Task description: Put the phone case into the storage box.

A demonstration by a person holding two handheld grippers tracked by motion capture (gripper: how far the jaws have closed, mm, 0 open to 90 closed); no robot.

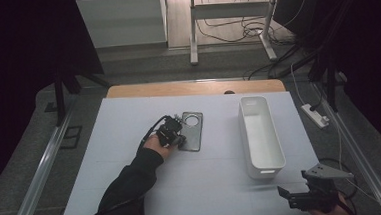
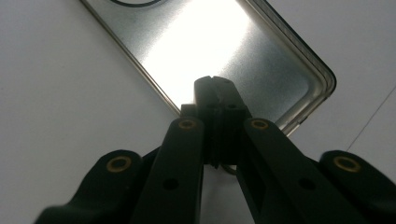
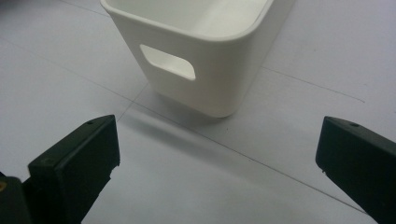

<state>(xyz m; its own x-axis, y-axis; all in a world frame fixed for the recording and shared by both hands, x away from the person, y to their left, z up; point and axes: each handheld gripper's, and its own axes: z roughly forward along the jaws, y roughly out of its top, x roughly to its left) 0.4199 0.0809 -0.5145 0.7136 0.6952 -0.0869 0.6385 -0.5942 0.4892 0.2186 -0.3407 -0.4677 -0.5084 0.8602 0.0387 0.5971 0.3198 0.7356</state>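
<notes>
A: What's the room like?
B: Dark. A grey floor (image 1: 146,65) at twelve o'clock, with a white desk frame (image 1: 230,15) and cables (image 1: 234,32). The table (image 1: 192,89) carries a white mat (image 1: 203,187).

A: And on the mat?
B: A white bin (image 1: 260,136) at three o'clock, empty. A metal plate (image 1: 192,132) lies flat at centre.

A: The grippers?
B: The left gripper (image 1: 180,138) has its jaws pressed together, tips over the plate's near edge; whether they pinch it, I can't tell. The right gripper (image 1: 296,196), at five o'clock, gapes wide, facing the bin.
</notes>
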